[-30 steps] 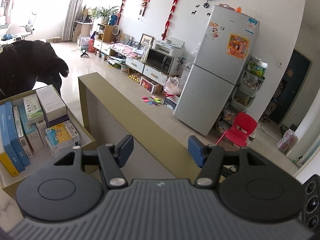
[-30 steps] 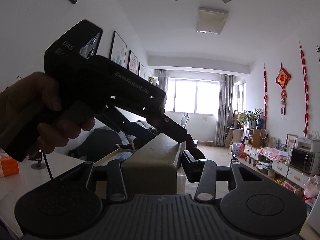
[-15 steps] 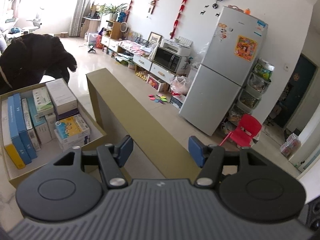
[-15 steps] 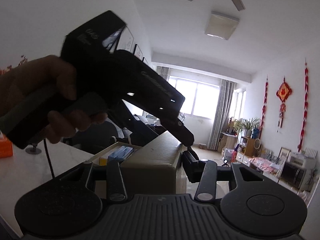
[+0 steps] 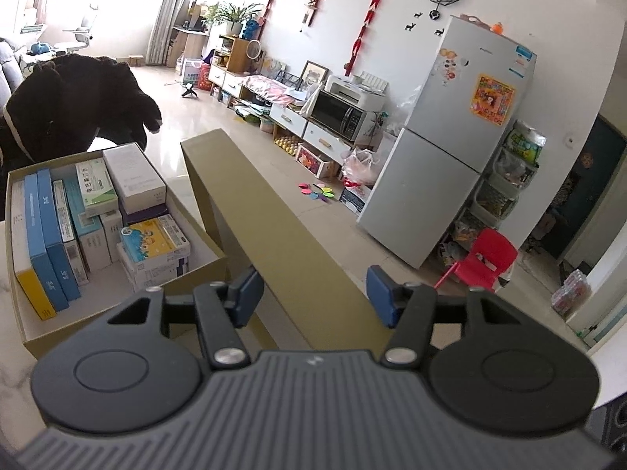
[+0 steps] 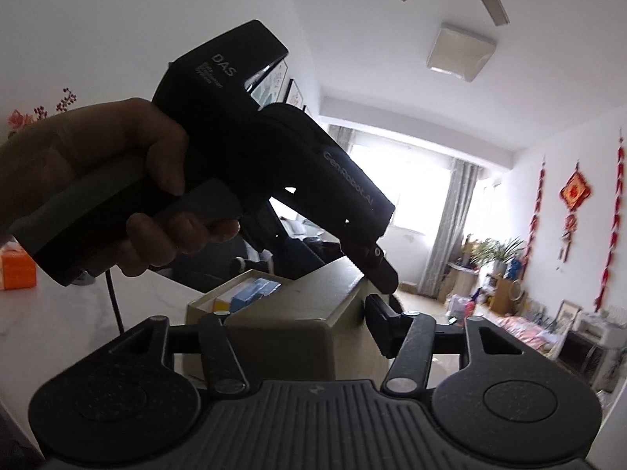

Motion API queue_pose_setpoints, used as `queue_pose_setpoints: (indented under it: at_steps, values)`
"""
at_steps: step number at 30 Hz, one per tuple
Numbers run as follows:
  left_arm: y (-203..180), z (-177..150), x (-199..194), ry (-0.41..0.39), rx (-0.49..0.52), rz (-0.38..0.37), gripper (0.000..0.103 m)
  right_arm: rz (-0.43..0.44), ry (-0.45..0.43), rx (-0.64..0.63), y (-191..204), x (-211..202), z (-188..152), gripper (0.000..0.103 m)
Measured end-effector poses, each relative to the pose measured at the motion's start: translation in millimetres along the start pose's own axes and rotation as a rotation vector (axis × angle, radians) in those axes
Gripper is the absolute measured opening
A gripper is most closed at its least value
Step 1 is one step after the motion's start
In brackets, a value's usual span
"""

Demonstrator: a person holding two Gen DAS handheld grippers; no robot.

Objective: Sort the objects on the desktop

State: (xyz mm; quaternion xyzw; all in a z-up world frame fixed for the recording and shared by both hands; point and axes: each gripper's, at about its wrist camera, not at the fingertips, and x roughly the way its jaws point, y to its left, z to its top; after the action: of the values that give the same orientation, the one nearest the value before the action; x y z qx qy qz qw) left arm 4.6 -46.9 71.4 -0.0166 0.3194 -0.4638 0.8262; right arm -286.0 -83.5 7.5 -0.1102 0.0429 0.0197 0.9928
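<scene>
An olive cardboard box lid (image 5: 282, 211) stands on edge, and its rim runs between the blue pads (image 5: 247, 293) of my left gripper (image 5: 313, 295). The jaws are closing and both pads lie against the rim's sides. The open box (image 5: 27, 337) to the left holds several small packets (image 5: 153, 243). In the right wrist view the lid's near end (image 6: 290, 309) sits between the fingers of my right gripper (image 6: 298, 315). Its jaws are opening. A thin gap shows at the right pad (image 6: 380, 321); the left pad is hidden. A hand (image 6: 117, 180) holds the left gripper (image 6: 382, 278) over the lid.
The box stands on a white marble-look tabletop (image 6: 78, 313) with an orange carton (image 6: 15, 270) at its far left. A black plush toy (image 5: 78, 102) sits behind the box. Beyond are the floor, a fridge (image 5: 450, 149) and a red chair (image 5: 486, 258).
The right gripper's jaws have spread off the lid's end. The left gripper's pads have drawn in to the lid's rim, and more of the open box shows in its view.
</scene>
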Motion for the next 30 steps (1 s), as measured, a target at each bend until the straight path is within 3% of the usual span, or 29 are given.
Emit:
queue_pose_setpoints:
  at_steps: [3,6,9,13,18,24,30]
  values:
    - [1,-1,0,0.002,-0.005,-0.009,0.057,0.017,0.018,0.000,-3,1,0,0.063]
    - [4,-1,1,0.004,-0.015,-0.019,0.057,0.005,0.049,-0.004,-3,4,-3,0.076]
    - [6,-2,1,0.008,-0.024,-0.031,0.057,0.023,0.061,0.002,-4,4,-7,0.076]
    - [12,-3,1,0.015,-0.057,-0.061,0.054,0.061,0.084,0.037,-11,7,-11,0.086]
    - [19,-4,1,0.018,-0.094,-0.087,0.052,0.139,0.129,0.130,-27,12,-12,0.087]
    - [26,-4,2,0.016,-0.113,-0.086,0.052,0.278,0.166,0.333,-55,26,-22,0.102]
    - [28,-6,3,0.003,-0.119,-0.084,0.052,0.296,0.142,0.362,-57,31,-23,0.103]
